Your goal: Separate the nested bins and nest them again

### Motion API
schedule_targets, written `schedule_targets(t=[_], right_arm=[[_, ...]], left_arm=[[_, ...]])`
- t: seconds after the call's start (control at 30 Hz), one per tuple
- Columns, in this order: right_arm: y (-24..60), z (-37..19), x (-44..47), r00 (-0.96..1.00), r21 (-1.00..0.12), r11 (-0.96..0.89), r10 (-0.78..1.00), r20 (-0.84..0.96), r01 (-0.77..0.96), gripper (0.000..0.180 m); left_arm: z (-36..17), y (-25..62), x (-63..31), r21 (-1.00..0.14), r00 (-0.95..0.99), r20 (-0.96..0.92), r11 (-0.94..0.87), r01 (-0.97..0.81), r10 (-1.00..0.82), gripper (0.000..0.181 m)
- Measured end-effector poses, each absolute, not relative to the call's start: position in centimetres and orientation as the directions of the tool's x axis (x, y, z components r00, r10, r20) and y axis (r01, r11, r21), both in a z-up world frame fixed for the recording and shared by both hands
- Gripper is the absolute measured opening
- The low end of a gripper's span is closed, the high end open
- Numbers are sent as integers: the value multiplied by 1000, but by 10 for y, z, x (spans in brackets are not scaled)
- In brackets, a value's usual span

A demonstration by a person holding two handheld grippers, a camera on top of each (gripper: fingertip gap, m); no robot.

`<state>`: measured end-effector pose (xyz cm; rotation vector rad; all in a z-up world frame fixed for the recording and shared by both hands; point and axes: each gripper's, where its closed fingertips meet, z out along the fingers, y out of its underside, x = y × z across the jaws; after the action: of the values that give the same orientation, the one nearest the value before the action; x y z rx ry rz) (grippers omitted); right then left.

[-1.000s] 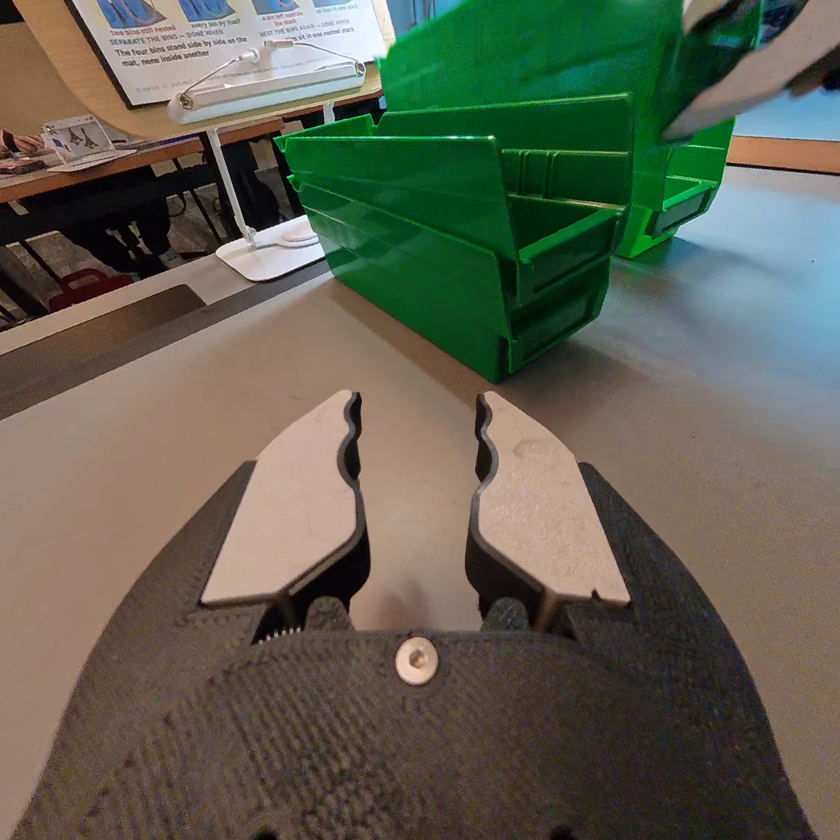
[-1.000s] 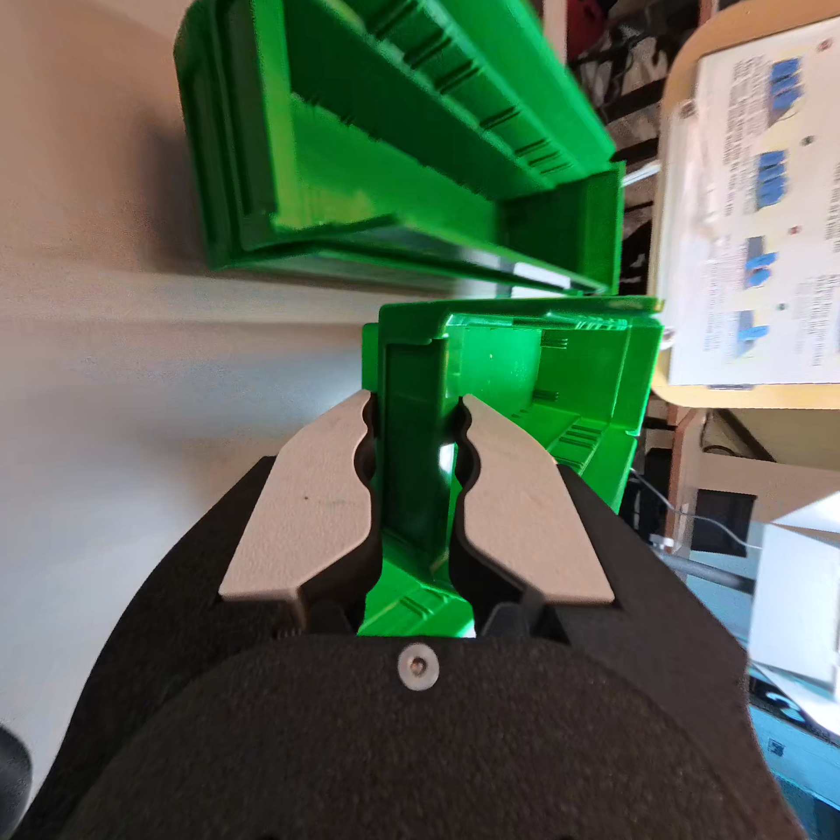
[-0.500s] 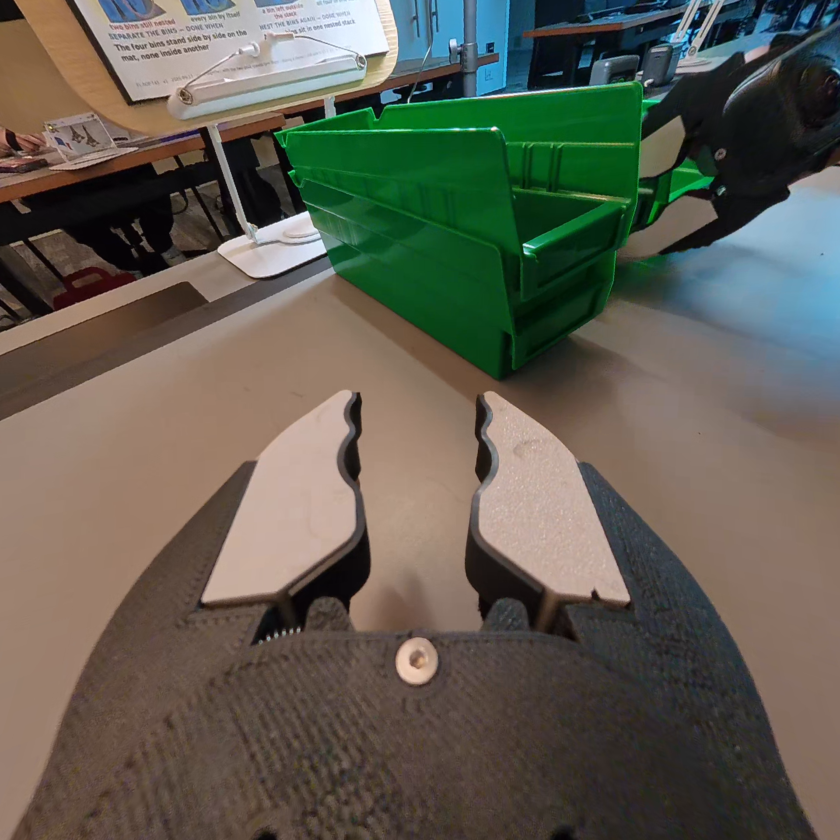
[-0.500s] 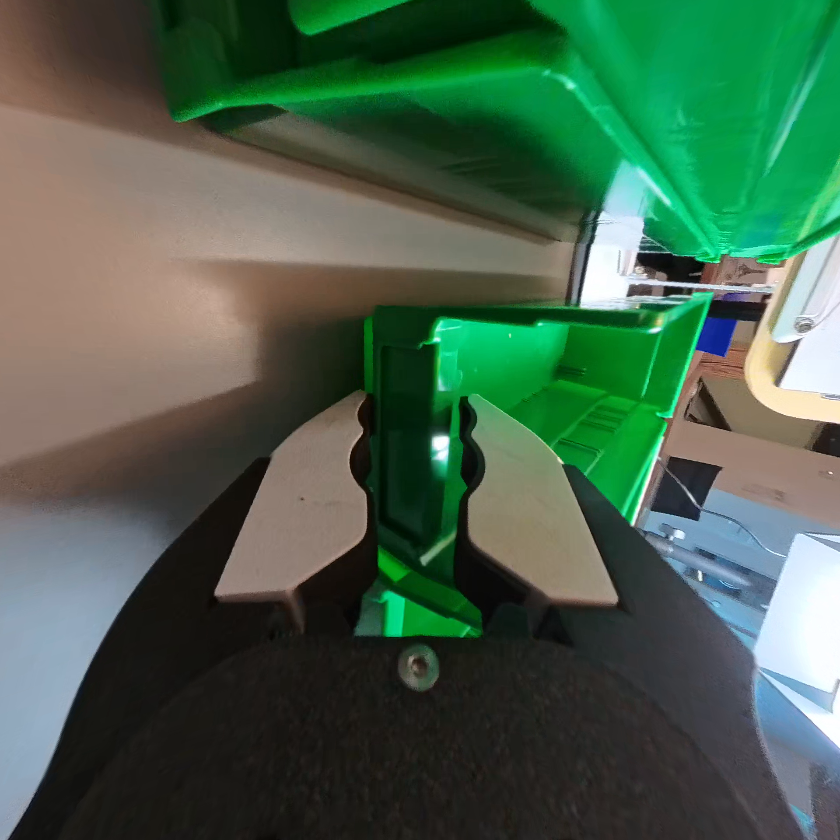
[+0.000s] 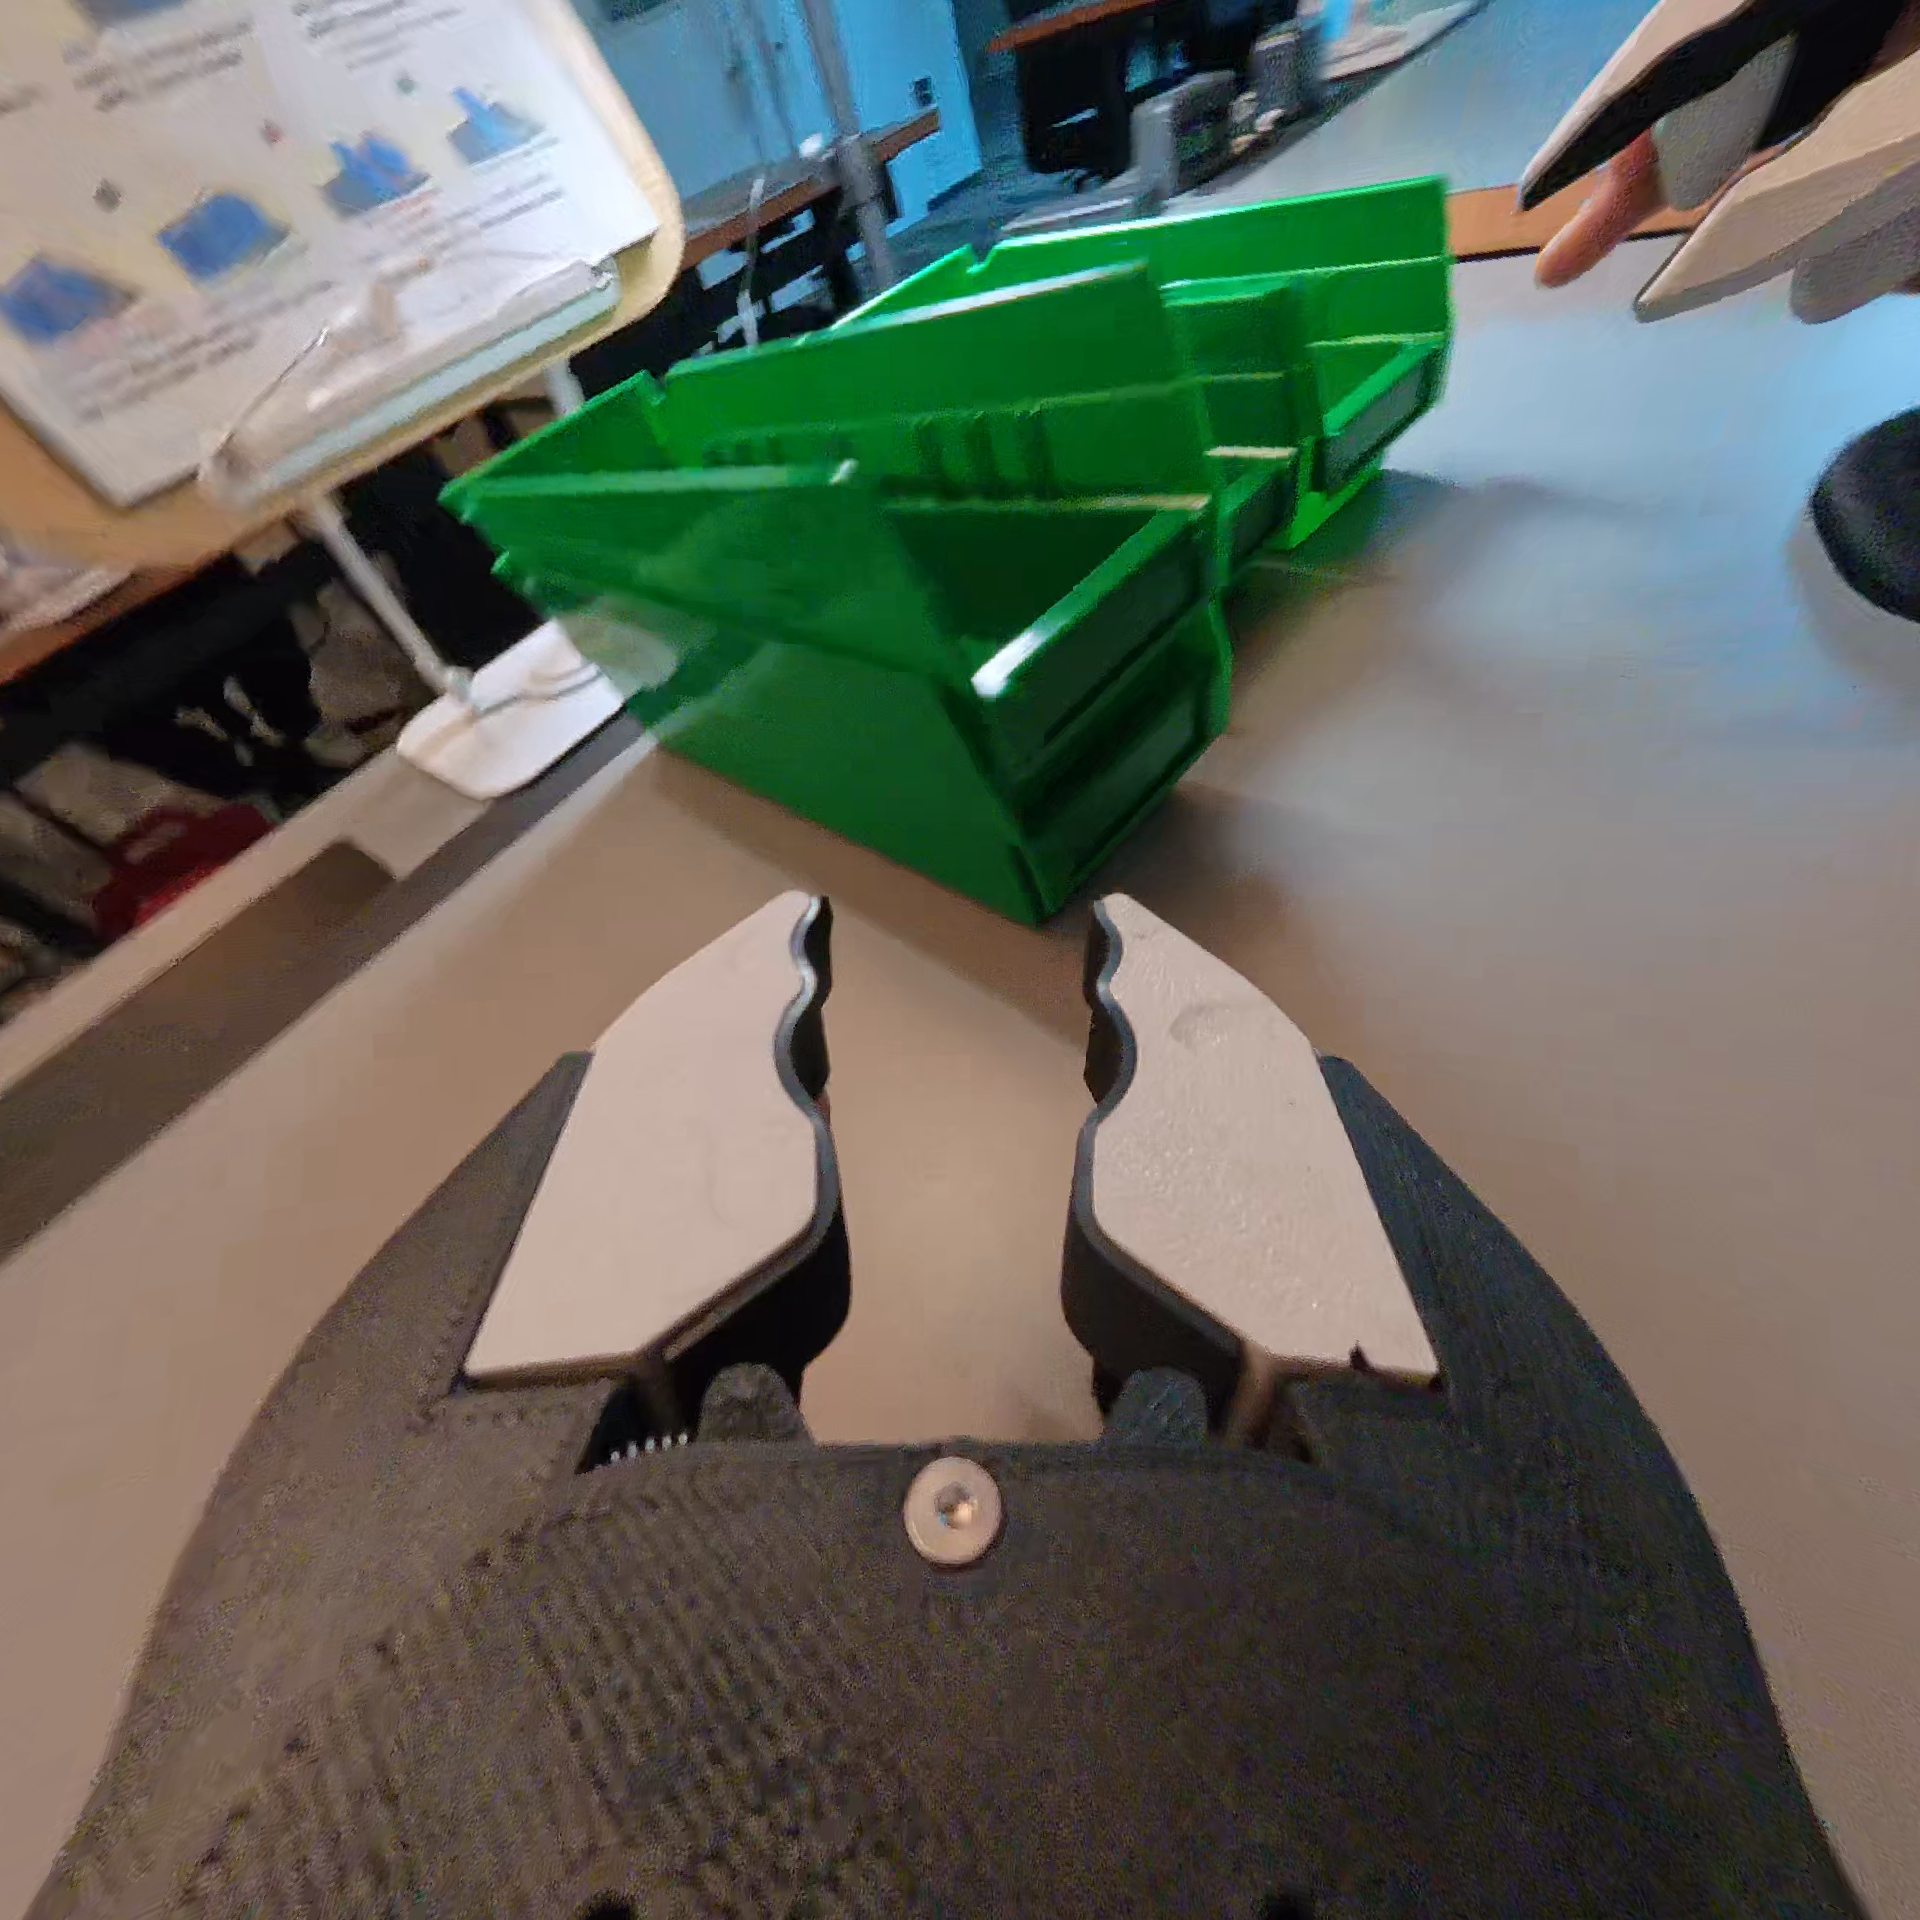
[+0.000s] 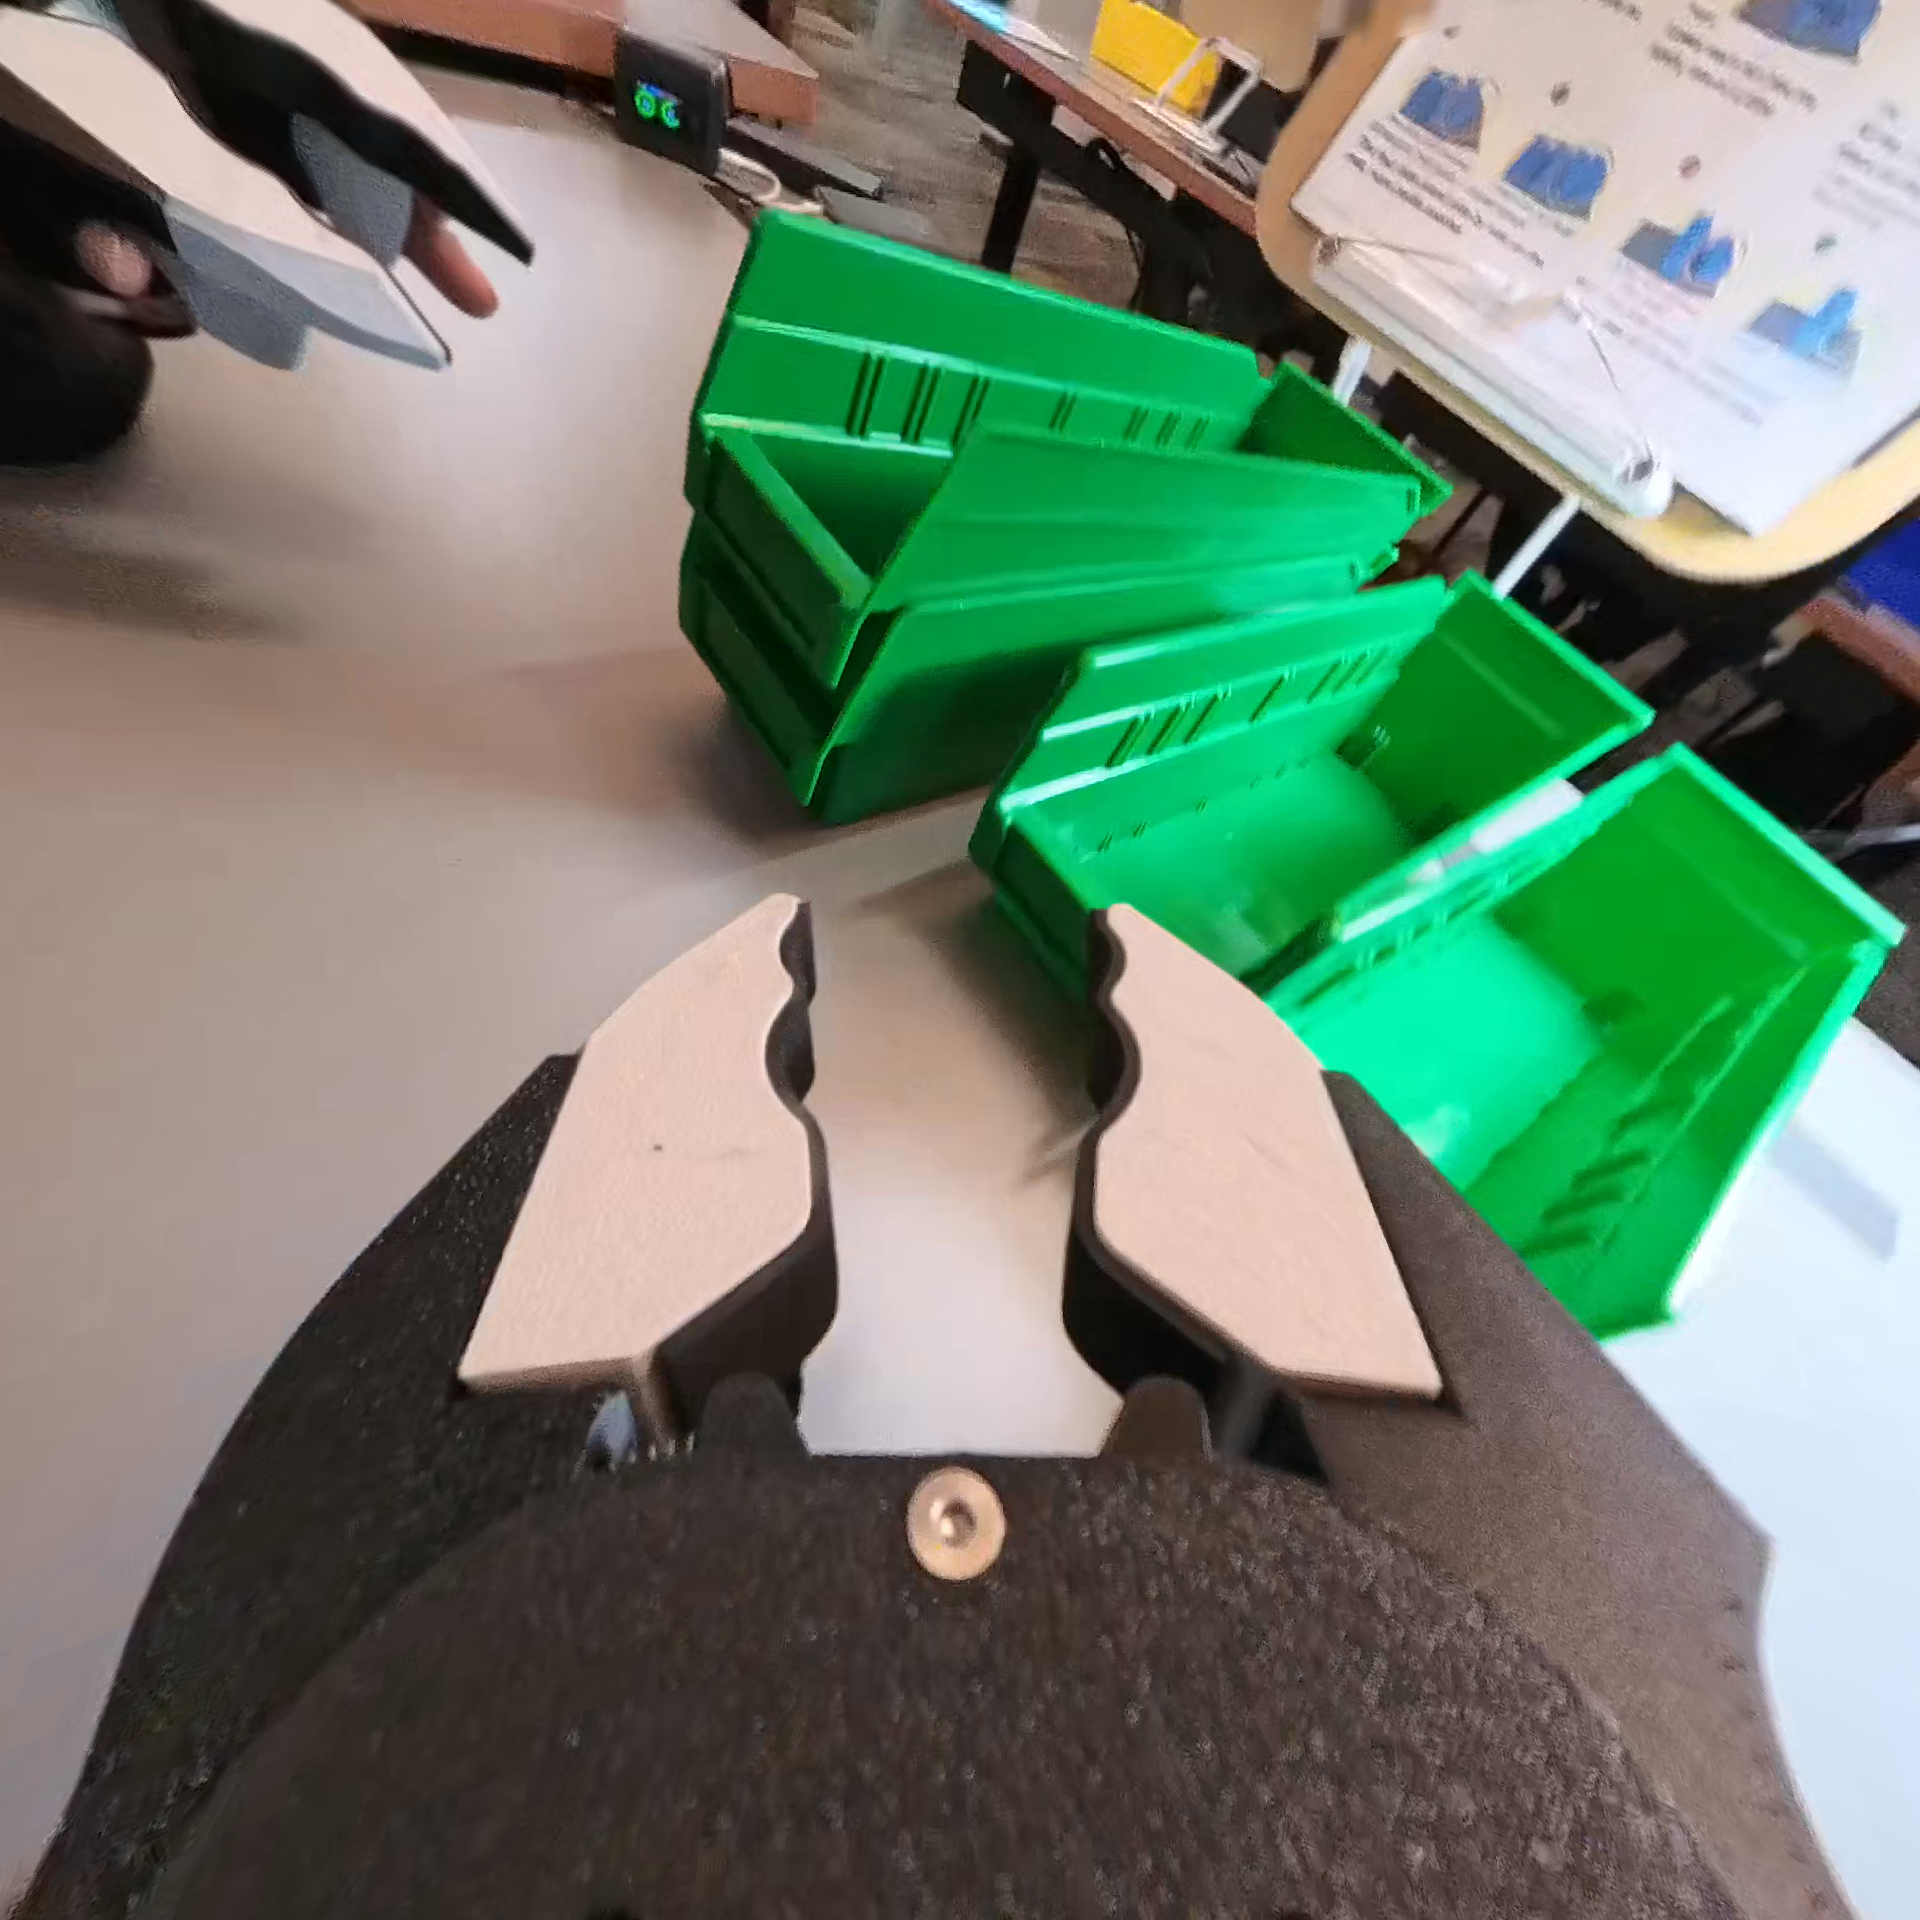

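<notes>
A nested stack of green bins [image 6: 987, 561] stands on the grey table [image 6: 312, 831], its upper bin tilted in the lower one. Two single green bins stand side by side to its right, one [image 6: 1278, 800] next to the stack and one [image 6: 1621, 1060] beyond it. My right gripper [image 6: 951, 935] is open and empty, just short of the nearer single bin. My left gripper [image 5: 956, 925] is open and empty, low over the table in front of the stack [image 5: 935, 665]. A further bin [image 5: 1361, 405] shows behind the stack. Each gripper shows in the other's view: the right [image 5: 1584, 255], the left [image 6: 483, 307].
An instruction board on a white stand [image 6: 1662, 208] rises behind the bins; it also shows in the left wrist view [image 5: 312, 208] with its base [image 5: 499, 717]. Desks and clutter lie beyond the table edge. Bare table [image 5: 1507, 987] lies right of the stack. There is about 25 cm between the tips of the two grippers. From my left tips it is roughly 7 cm to the stack [image 5: 935, 665]; from my right, 20 cm. My right wrist view [image 6: 739, 383] looks at it from another angle.
My right gripper was shut on a green bin's front lip and has let go and drawn back; that bin now stands on the table. My left gripper has moved slightly toward the stack.
</notes>
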<state>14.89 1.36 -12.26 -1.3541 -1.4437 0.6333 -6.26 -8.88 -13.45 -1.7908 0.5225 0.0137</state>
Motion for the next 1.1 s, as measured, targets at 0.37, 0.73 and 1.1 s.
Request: schedule_targets(t=[0.37, 0.73, 1.1], right_arm=[[3, -159, 187, 192, -932, 106, 964, 182, 348, 51], [9, -146, 194, 234, -966, 72, 963, 132, 247, 60], [21, -137, 203, 330, -982, 48, 938, 108, 184, 72]], left_arm=[[-122, -32, 25, -532, 522, -523, -220, -817, -674, 44], [-172, 5, 11, -239, 479, -478, -416, -878, -736, 35], [-172, 15, 14, -211, 443, -520, -392, -895, -731, 29]])
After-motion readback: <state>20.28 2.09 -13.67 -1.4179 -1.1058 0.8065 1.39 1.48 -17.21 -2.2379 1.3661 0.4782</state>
